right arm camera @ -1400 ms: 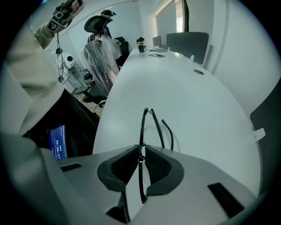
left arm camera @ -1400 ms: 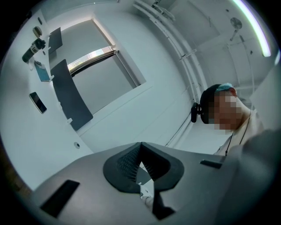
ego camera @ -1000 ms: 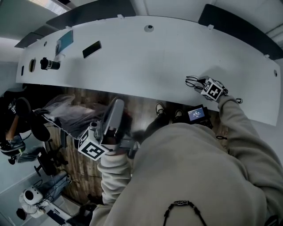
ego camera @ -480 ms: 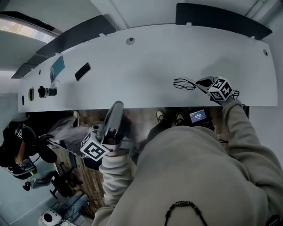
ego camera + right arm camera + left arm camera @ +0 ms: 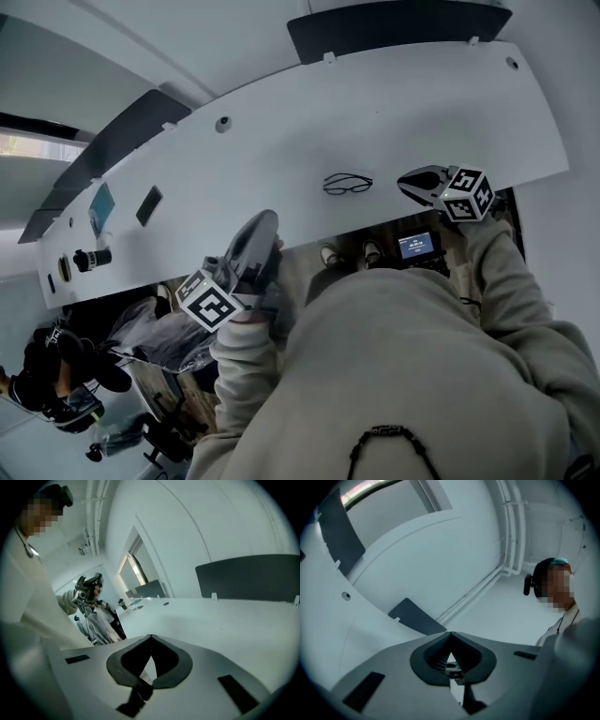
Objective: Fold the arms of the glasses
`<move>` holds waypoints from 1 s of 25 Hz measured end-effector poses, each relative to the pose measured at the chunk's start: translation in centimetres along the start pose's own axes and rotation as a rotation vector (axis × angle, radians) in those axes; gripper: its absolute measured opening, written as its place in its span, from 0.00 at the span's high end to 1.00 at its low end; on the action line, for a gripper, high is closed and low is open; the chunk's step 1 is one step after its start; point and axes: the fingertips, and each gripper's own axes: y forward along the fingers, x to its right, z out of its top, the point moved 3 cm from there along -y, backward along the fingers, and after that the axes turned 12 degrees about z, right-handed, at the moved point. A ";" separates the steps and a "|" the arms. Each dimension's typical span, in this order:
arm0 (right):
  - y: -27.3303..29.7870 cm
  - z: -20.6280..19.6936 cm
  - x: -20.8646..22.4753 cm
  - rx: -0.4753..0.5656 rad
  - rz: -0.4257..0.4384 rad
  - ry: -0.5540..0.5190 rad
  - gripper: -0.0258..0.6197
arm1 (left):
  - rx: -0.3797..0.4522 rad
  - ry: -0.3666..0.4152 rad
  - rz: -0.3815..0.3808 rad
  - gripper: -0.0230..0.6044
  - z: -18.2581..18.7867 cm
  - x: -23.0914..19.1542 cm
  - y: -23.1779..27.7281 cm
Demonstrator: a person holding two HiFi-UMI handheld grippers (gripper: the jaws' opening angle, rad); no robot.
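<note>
Beige sweatshirt cloth fills the near part of the head view, and a sleeve [image 5: 246, 361] runs out from it toward each hand. Below the desk's edge, between my arms, I see a pair of shoes [image 5: 328, 255] and a small lit screen [image 5: 415, 246]. My left claw [image 5: 265, 223] reaches level across the near edge of the white desk [image 5: 281, 131]. Its jaws are pressed together with nothing in them, as its own view shows against a pale wall. My right claw [image 5: 411, 182] hangs over the desk's right part, tipped somewhat downward. Its jaws have just been closing and now meet, also with nothing between them. The glasses [image 5: 348, 184] lie on the desk between the two claws, nearer the right one and touching neither. They are too small for me to tell how their arms sit. Farther off, toward the desk's left end, lie a dark phone [image 5: 148, 204], a pale blue card [image 5: 101, 203] and a black cylindrical object [image 5: 91, 258]. In the right claw's view another person [image 5: 101, 616] stands beyond the desk, holding something dark up in front of them.
</note>
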 end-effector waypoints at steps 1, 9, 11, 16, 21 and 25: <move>-0.8 1.0 -0.8 0.041 0.001 -0.015 0.93 | -0.032 0.040 0.004 0.96 -0.5 0.4 0.7; -5.8 8.6 -7.6 0.302 0.072 -0.161 0.93 | -0.030 0.335 0.036 0.96 -1.6 4.1 5.2; -6.8 10.1 -9.2 0.332 0.083 -0.208 0.93 | -0.005 0.421 0.049 0.96 -1.5 5.0 6.2; -8.3 12.5 -11.6 0.371 0.106 -0.276 0.93 | -0.020 0.549 0.001 0.96 -2.7 8.0 7.8; -8.8 13.5 -12.2 0.397 0.099 -0.302 0.93 | -0.009 0.558 -0.042 0.96 -2.8 9.4 8.4; -8.9 14.2 -12.6 0.402 0.099 -0.322 0.93 | 0.001 0.557 -0.046 0.96 -2.6 9.8 8.4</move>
